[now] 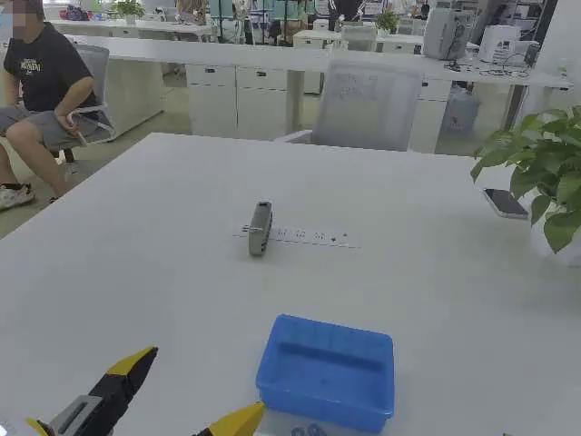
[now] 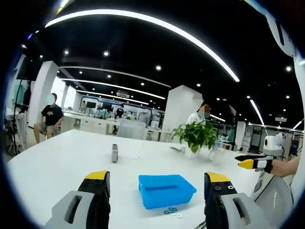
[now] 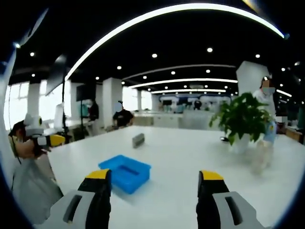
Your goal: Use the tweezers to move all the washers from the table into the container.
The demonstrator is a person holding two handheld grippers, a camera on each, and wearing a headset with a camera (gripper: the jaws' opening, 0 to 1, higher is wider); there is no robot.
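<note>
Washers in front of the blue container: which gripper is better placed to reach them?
Left. The small round washers lie just ahead, between the open tongs of the left gripper; the right gripper is off to the side.

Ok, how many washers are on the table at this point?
3 can be made out in the left gripper view: a tight cluster of washers on the table just in front of the blue container. They are tiny, so more may be hidden.
</note>
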